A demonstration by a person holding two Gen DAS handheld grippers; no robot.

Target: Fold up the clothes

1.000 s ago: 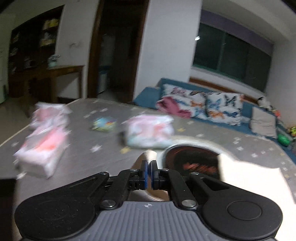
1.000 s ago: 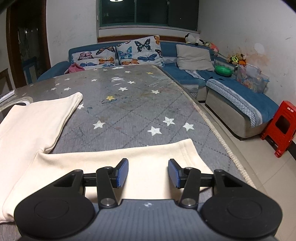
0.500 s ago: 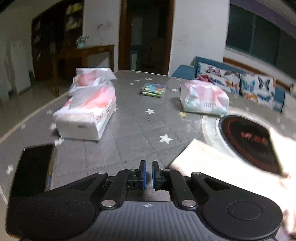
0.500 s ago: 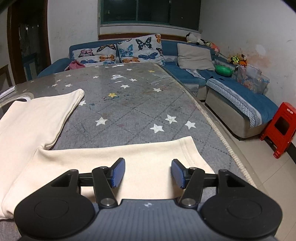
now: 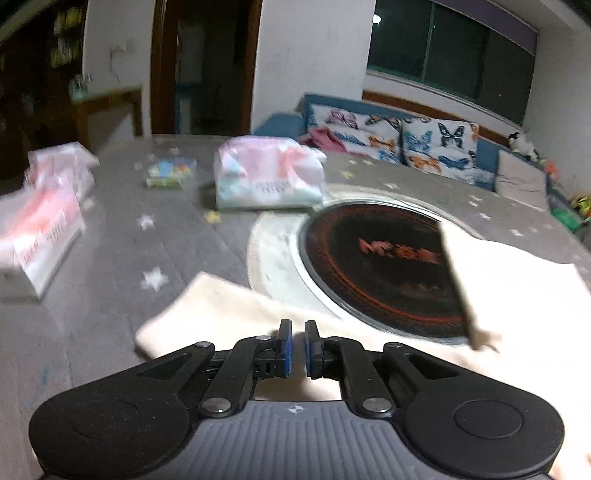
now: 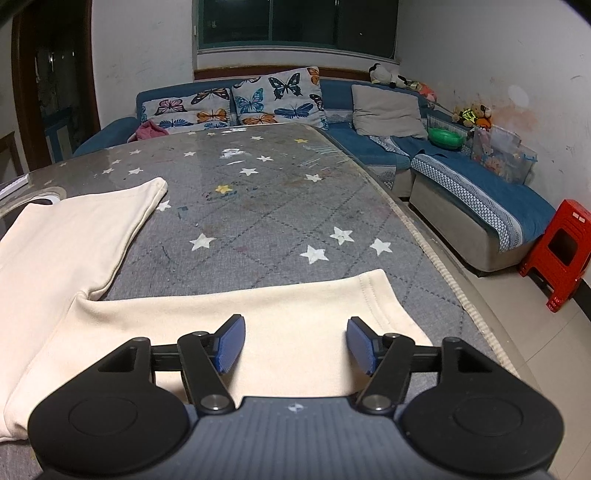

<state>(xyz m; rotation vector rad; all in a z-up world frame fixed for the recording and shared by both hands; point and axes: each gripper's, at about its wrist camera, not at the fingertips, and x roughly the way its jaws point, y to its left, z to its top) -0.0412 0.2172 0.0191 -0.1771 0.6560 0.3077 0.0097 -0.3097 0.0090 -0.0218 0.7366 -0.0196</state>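
My left gripper [image 5: 296, 345] hangs nearly pressed together with nothing between its 2 blue pads over the cream fabric garment [image 6: 110, 258] spread flat on the grey star-patterned table [image 6: 258, 206], while my right gripper [image 6: 295, 345] is opening, unloaded, above its hem.

White walls; dark window [image 6: 295, 22] upper centre; blue corner sofa [image 6: 461, 177] right; red stool [image 6: 561, 251]; tiled floor [image 6: 554, 350].

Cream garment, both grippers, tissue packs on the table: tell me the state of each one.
Cream fabric garment: spread flat on the grey star-patterned table, unfolded.
Left gripper: opening, narrow gap, nothing between the pads.
Right gripper: opening wide over the garment, gripping nothing.
Pink-and-white tissue pack: lying closed.
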